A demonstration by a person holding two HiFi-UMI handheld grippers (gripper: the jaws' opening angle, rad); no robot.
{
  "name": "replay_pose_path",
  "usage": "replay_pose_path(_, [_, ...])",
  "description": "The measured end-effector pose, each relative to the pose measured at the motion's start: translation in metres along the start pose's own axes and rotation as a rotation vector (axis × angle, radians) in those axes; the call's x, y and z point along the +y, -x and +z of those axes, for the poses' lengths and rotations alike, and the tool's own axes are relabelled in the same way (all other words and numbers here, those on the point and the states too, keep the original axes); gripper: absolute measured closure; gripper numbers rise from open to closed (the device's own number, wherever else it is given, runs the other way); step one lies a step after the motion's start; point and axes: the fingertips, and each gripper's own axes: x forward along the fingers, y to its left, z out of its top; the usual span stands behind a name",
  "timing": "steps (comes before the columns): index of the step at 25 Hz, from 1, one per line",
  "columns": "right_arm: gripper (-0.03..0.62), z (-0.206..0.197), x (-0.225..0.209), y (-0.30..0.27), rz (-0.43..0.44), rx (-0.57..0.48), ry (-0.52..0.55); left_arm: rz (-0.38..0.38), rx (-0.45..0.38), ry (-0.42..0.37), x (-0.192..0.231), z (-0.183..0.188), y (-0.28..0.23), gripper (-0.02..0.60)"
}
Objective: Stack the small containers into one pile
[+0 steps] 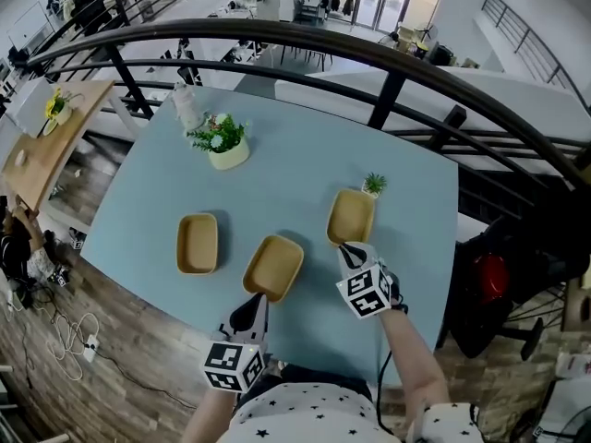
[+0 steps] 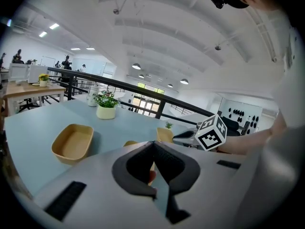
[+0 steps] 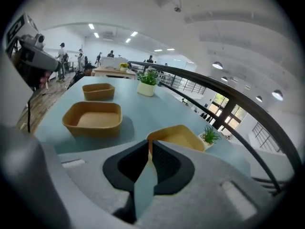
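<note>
Pale blue table (image 1: 286, 169) carries three tan containers, none touching another. The left container (image 1: 197, 244) lies alone, clear of both tools. The middle container (image 1: 273, 267) sits askew near the front edge, and the right container (image 1: 351, 217) lies further back. The left gripper (image 1: 251, 314) has its jaws pressed onto the middle container's near rim. The right gripper (image 1: 349, 250) pinches the right container's near rim. A flowering plant (image 1: 222, 143) in a cream pot stands toward the far side, and a small potted plant (image 1: 373, 185) stands just beside the right container
</note>
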Motion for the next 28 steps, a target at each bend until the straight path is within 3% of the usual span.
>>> replay_pose_path(16, [0.546, -0.027, 0.01, -0.037, 0.136, 0.253, 0.332, 0.011, 0.026, 0.009, 0.002, -0.006, -0.001, 0.58])
replay_pose_path(28, [0.572, -0.034, 0.007, -0.04, 0.105, 0.301, 0.469, 0.058, -0.006, 0.027, 0.006, -0.004, 0.008, 0.58])
